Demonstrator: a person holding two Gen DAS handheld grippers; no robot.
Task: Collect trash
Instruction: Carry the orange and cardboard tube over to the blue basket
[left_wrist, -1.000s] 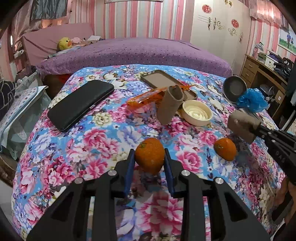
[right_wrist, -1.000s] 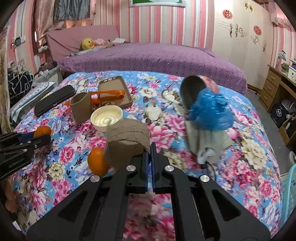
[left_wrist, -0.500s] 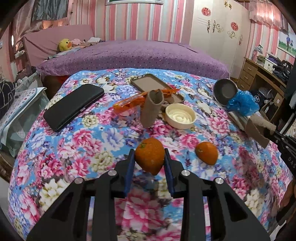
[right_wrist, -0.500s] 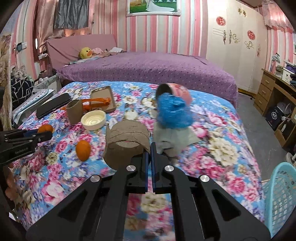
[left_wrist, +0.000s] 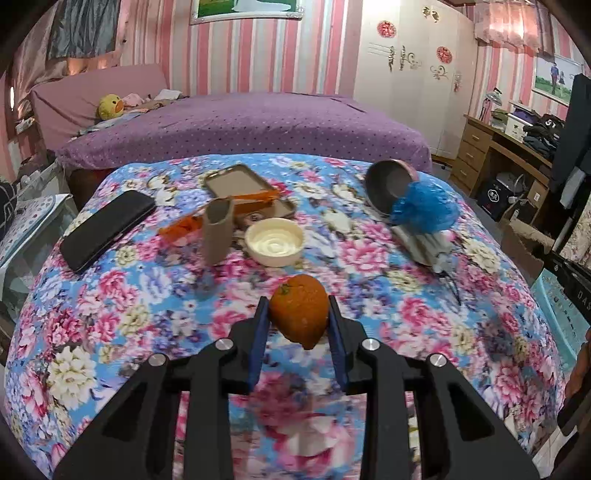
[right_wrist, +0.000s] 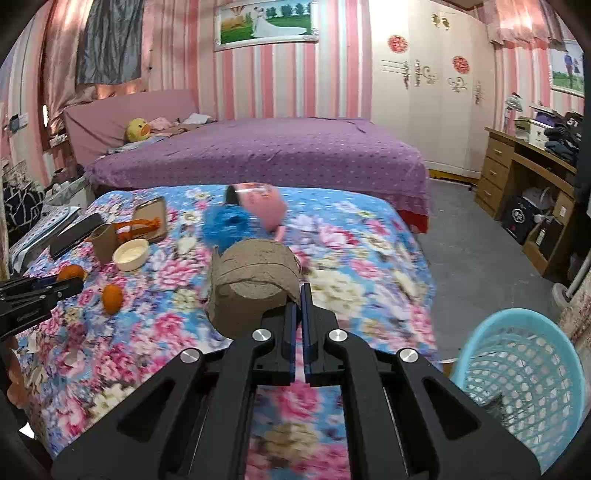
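Observation:
My left gripper (left_wrist: 298, 317) is shut on an orange peel (left_wrist: 299, 314) and holds it above the floral table (left_wrist: 110, 314). My right gripper (right_wrist: 298, 295) is shut on the rim of a brown cardboard roll (right_wrist: 253, 284), lifted over the table's right side. A blue mesh trash basket (right_wrist: 524, 373) stands on the floor at the lower right; it also shows at the right edge of the left wrist view (left_wrist: 565, 314). A second orange peel (right_wrist: 112, 298) lies on the table. Another cardboard tube (left_wrist: 218, 232) stands by an orange wrapper (left_wrist: 184, 227).
On the table are a white dish (left_wrist: 274, 242), a black phone (left_wrist: 107, 229), a brown phone case (left_wrist: 240, 184), a pink mug (right_wrist: 260, 205) on its side with a blue plastic bag (left_wrist: 424, 210), and grey cloth (left_wrist: 424, 243). A purple bed (right_wrist: 258, 155) is behind, a wooden desk (right_wrist: 524, 173) at right.
Both grippers have pulled back and swung right, each keeping its load. The blue basket has come into the right wrist view. The second peel has left the left wrist view.

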